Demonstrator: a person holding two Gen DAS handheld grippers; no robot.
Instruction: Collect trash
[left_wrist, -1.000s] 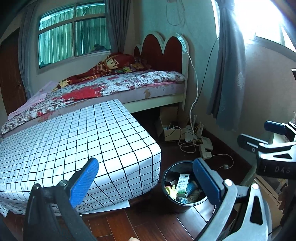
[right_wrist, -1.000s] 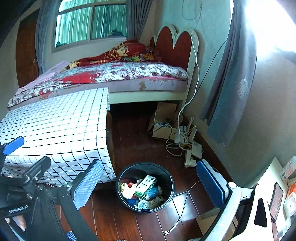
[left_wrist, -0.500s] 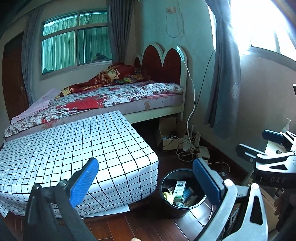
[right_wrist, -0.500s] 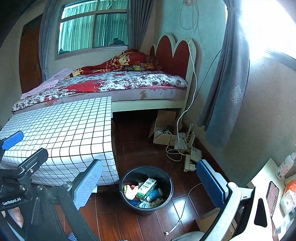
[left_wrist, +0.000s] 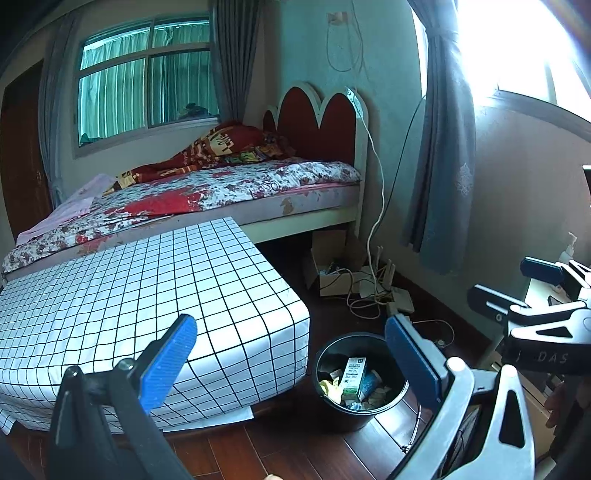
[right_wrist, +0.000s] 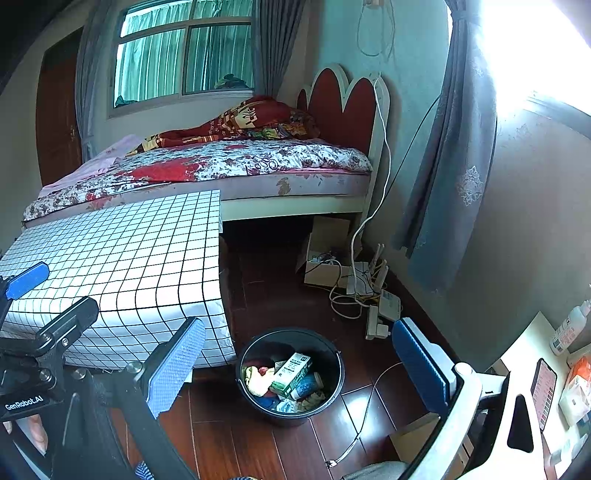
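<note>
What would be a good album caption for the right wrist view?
Open right tool above a black bin of trash beside a grid-patterned mattress in a bedroom.

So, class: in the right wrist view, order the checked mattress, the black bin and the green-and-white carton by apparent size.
1. Checked mattress
2. Black bin
3. Green-and-white carton, lying inside the bin.

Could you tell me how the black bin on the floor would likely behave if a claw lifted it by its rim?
The black bin looks rigid, so its rim should hold. Its load, a carton and wrappers, seems light. Gripped on one side, it would probably tilt and might spill.
</note>
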